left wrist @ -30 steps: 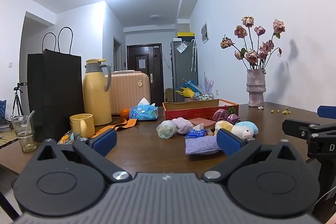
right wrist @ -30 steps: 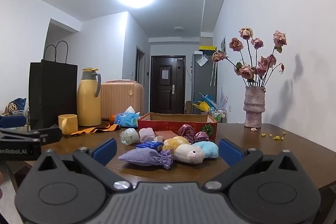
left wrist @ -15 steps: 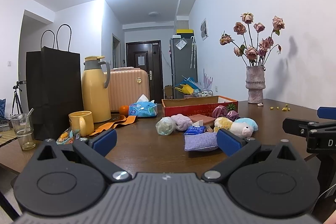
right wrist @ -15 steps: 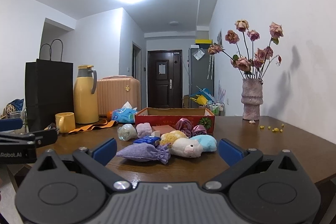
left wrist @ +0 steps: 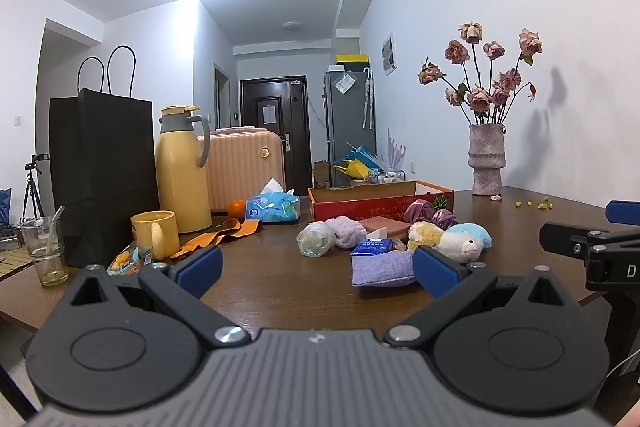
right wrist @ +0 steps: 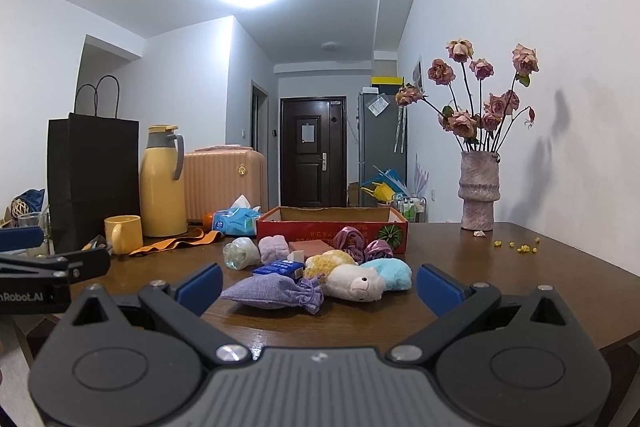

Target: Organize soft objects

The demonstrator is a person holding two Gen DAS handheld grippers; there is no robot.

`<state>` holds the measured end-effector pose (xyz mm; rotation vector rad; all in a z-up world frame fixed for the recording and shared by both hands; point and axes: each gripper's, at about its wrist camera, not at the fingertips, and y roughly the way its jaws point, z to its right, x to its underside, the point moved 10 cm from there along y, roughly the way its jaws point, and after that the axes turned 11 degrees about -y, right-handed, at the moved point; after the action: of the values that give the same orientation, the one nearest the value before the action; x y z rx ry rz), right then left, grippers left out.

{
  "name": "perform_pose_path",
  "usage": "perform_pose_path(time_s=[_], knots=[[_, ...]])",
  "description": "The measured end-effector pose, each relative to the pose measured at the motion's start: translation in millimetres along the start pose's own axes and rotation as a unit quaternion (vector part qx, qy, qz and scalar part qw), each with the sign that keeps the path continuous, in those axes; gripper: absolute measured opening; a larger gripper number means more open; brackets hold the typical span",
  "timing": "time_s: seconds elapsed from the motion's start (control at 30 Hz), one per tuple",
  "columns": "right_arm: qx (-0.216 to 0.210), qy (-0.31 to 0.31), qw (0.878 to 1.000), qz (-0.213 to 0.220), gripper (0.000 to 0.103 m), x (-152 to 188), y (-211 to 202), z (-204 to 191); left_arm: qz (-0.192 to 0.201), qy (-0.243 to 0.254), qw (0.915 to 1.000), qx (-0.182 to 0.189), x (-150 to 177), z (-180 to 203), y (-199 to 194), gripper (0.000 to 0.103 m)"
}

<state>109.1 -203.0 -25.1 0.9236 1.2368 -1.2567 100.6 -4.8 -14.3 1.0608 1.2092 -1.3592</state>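
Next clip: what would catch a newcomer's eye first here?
Probably the heap of soft things mid-table: a white plush lamb, a lilac drawstring pouch beside it, and a light blue plush toy behind. Just beyond sits a shallow red cardboard box. Both grippers, left gripper and right gripper, are open and short of the pile.
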Motion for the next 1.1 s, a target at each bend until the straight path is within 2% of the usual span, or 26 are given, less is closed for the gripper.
perform_pose_path(time_s=[1.1], knots=[[-0.003, 0.003, 1.0, -0.001, 0.103, -0.3, 1.2, -0.6, 0.002, 0.003, 1.0, 0.002, 0.9, 1.5, 0.3, 0.103]])
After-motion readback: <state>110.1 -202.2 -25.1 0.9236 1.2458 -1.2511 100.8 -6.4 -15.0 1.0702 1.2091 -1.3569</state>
